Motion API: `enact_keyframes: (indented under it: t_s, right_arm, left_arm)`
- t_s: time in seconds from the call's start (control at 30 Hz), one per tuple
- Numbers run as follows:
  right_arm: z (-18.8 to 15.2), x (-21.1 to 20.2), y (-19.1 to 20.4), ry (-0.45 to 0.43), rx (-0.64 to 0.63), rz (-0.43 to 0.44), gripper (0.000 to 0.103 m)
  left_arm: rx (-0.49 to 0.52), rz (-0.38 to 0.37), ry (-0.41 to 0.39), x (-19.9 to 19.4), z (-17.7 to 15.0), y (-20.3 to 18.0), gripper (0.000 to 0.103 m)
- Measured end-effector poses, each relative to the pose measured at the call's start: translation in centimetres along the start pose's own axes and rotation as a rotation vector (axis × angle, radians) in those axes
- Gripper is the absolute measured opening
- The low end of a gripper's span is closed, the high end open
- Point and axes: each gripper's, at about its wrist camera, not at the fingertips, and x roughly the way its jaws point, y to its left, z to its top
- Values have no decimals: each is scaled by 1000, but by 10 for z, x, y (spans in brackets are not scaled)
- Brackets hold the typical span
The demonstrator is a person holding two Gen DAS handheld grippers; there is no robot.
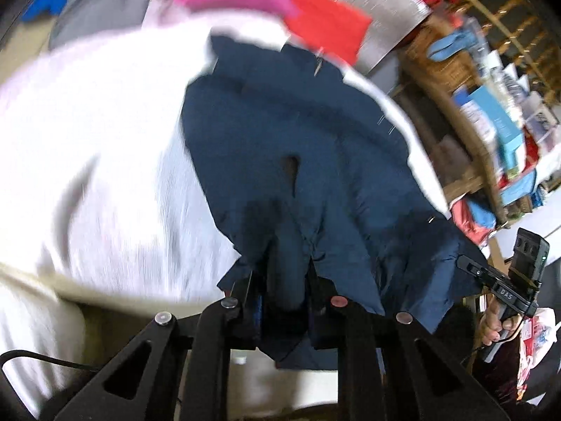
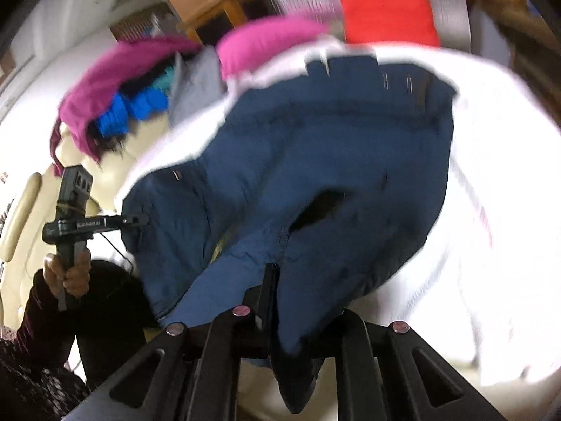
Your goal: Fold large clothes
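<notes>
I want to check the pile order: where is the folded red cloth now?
In both wrist views the red cloth lies at the top, beyond the white sheet, just past the navy garment and beside the pink cloth.

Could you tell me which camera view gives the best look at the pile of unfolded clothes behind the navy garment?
The right wrist view: the pile of clothes shows magenta, blue, teal and grey pieces together. The left wrist view catches only its blue and grey edge at the top-left corner, blurred, beyond the navy garment.
</notes>
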Motion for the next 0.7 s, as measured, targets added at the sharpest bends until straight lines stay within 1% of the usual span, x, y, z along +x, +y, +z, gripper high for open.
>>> enact_keyframes:
  t_s: [0.03, 0.07, 0.13, 0.17, 0.23, 0.27, 0.4, 0.47, 0.5, 0.57, 0.63, 0.7]
  right_arm:
    - [7, -5, 0, -27, -1, 0, 13]
    - [20, -12, 0, -73, 2, -1, 13]
    - [36, -19, -2, -125, 9, -10, 12]
    - [49, -22, -5, -166, 16, -20, 12]
    - [65, -26, -13, -213, 35, -30, 12]
    - [78, -26, -18, -250, 50, -39, 12]
    - [111, -24, -31, -357, 92, -65, 12]
    - [131, -19, -39, -409, 128, -72, 12]
    - [141, -16, -44, -440, 144, -85, 12]
    - [158, -9, -58, -486, 185, -84, 12]
    - [171, 0, -66, -515, 208, -92, 12]
    - [186, 14, -73, -540, 219, -118, 12]
  left_arm:
    - [15, -4, -29, -6, 14, -3, 19]
    - [25, -8, -52, -12, 25, -8, 19]
    - [33, -21, -90, -21, 50, -16, 19]
    - [37, -25, -110, -25, 60, -21, 19]
    - [36, -26, -151, -26, 80, -25, 19]
    - [28, -29, -173, -25, 90, -27, 19]
    - [-54, -49, -266, -14, 141, -21, 19]
    - [-91, -43, -310, -7, 154, -20, 19]
    - [-119, -49, -343, -1, 164, -15, 19]
    - [-163, -83, -381, 14, 179, -8, 19]
    - [-201, -97, -422, 29, 196, -5, 19]
    - [-228, -88, -449, 45, 211, 0, 19]
